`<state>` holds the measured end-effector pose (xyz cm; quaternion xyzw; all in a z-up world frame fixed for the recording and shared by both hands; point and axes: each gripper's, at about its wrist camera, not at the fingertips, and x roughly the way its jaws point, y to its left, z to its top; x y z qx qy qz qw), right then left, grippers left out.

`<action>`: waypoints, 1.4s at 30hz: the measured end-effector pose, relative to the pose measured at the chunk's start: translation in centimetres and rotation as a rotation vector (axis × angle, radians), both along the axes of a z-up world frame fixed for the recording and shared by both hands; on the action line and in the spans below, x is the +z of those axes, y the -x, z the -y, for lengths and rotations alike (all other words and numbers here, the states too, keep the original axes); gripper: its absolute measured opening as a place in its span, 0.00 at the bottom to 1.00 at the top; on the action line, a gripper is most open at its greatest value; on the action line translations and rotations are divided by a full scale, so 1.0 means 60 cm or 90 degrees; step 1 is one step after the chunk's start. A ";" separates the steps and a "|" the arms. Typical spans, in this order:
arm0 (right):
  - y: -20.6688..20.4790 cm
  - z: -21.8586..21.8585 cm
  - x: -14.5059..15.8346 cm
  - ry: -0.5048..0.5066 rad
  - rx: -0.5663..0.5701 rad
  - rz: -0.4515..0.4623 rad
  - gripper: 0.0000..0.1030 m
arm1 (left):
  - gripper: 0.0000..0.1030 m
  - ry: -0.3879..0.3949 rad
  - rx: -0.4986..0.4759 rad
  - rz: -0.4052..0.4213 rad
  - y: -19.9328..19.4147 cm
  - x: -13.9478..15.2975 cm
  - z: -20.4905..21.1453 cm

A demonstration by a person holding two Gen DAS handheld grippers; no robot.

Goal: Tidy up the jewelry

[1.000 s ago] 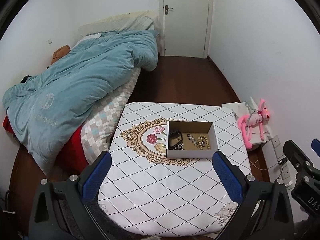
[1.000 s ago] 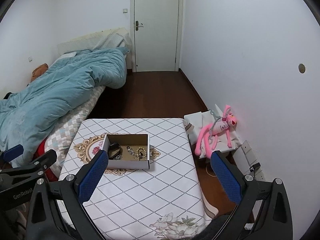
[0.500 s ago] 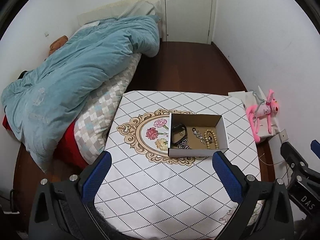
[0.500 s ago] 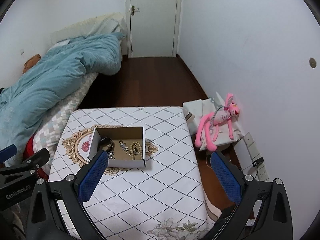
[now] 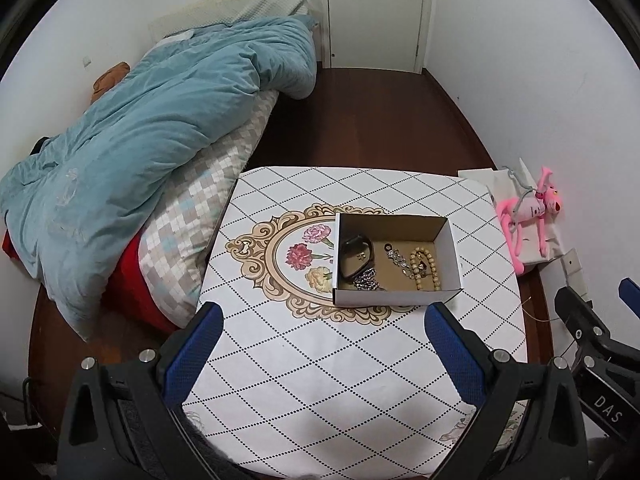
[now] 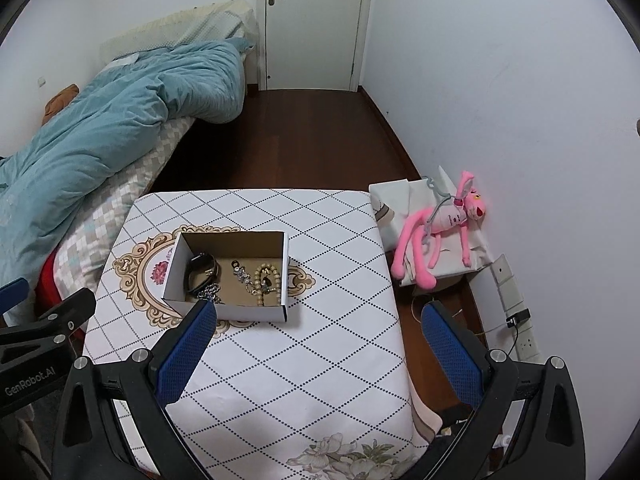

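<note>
An open cardboard box (image 5: 450, 236) (image 6: 285, 256) sits on a table with a white diamond-pattern cloth (image 5: 320, 380) (image 6: 320, 360). Inside it lie a black band (image 5: 356, 256) (image 6: 200, 270), a silver chain (image 5: 366, 280) (image 6: 210, 292), a metal link bracelet (image 5: 398, 260) (image 6: 242, 274) and a beige bead bracelet (image 5: 426, 268) (image 6: 266, 280). My left gripper (image 5: 324, 316) hovers open above the table's near half, short of the box. My right gripper (image 6: 316, 316) is open too, near the box's front right corner. Nothing is held.
A bed with a teal duvet (image 5: 140, 128) (image 6: 100, 120) runs along the left of the table. A pink plush toy (image 5: 528, 216) (image 6: 444, 224) lies on white bags by the right wall. Dark wood floor (image 6: 304, 136) leads to a white door (image 6: 312, 20).
Both grippers have moved forward and tilted down toward the table; the box now looks larger and nearer. Both stay open and empty.
</note>
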<state>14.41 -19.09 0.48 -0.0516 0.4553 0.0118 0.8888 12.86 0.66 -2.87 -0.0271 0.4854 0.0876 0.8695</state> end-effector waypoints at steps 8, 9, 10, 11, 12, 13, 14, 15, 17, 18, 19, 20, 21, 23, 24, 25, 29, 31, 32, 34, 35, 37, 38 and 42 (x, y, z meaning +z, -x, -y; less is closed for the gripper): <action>-0.002 0.000 0.001 -0.004 0.003 0.000 1.00 | 1.00 0.005 0.002 -0.002 -0.001 -0.002 0.001; -0.002 0.001 0.003 -0.004 0.004 -0.001 1.00 | 1.00 0.005 0.003 -0.001 0.000 -0.002 0.001; -0.003 0.001 0.004 -0.004 0.005 -0.001 1.00 | 1.00 0.005 0.002 0.000 0.000 -0.002 0.001; -0.003 0.001 0.005 -0.005 0.005 -0.001 1.00 | 1.00 0.006 0.002 0.000 -0.001 -0.002 0.001; -0.003 0.001 0.004 -0.003 0.005 -0.001 1.00 | 1.00 0.006 0.003 0.001 -0.001 -0.001 0.001; -0.003 0.001 0.005 -0.005 0.005 0.000 1.00 | 1.00 0.007 0.003 0.000 -0.001 -0.001 0.001; -0.003 0.001 0.004 -0.005 0.005 -0.001 1.00 | 1.00 0.009 0.003 -0.001 -0.001 -0.002 0.000; -0.003 0.001 0.005 -0.004 0.006 -0.002 1.00 | 1.00 0.009 0.004 -0.002 -0.001 -0.001 0.000; -0.004 0.001 0.005 -0.005 0.006 -0.002 1.00 | 1.00 0.009 0.004 -0.001 -0.001 0.000 0.000; -0.003 0.000 0.005 -0.005 0.007 -0.003 1.00 | 1.00 0.007 0.006 -0.001 -0.001 -0.001 -0.001; -0.003 -0.001 0.005 -0.004 0.007 -0.003 1.00 | 1.00 0.008 0.006 -0.001 0.000 0.000 -0.001; -0.002 -0.001 0.005 -0.004 0.007 -0.004 1.00 | 1.00 0.010 0.005 -0.001 0.000 0.000 -0.001; -0.002 -0.001 0.004 -0.004 0.008 -0.004 1.00 | 1.00 0.009 0.006 -0.002 0.000 0.000 -0.003; -0.003 -0.002 0.005 -0.003 0.008 -0.004 1.00 | 1.00 0.009 0.005 -0.001 0.000 0.001 -0.003; -0.002 -0.001 0.005 -0.005 0.007 -0.003 1.00 | 1.00 0.009 0.006 -0.001 0.000 0.001 -0.003; -0.002 -0.002 0.004 -0.003 0.008 -0.003 1.00 | 1.00 0.008 0.006 0.000 0.000 0.002 -0.004; 0.000 -0.004 0.004 -0.003 0.009 -0.002 1.00 | 1.00 0.007 0.006 0.003 0.002 0.004 -0.004; 0.001 -0.003 0.005 -0.004 0.009 -0.001 1.00 | 1.00 0.007 0.007 0.003 0.002 0.004 -0.003; 0.001 -0.002 0.006 -0.005 0.009 -0.001 1.00 | 1.00 0.008 0.006 0.004 0.002 0.004 -0.002; 0.001 -0.002 0.006 -0.005 0.009 0.000 1.00 | 1.00 0.007 0.007 0.002 0.002 0.004 -0.003; 0.001 0.000 0.007 -0.006 0.010 0.000 1.00 | 1.00 0.010 0.007 0.001 0.002 0.004 -0.003; 0.001 0.001 0.008 -0.005 0.011 0.000 1.00 | 1.00 0.010 0.008 0.001 0.004 0.006 -0.003; 0.001 0.001 0.007 -0.005 0.011 0.000 1.00 | 1.00 0.010 0.007 0.002 0.004 0.006 -0.003; 0.001 0.001 0.007 -0.005 0.011 0.000 1.00 | 1.00 0.008 0.005 0.004 0.006 0.008 -0.003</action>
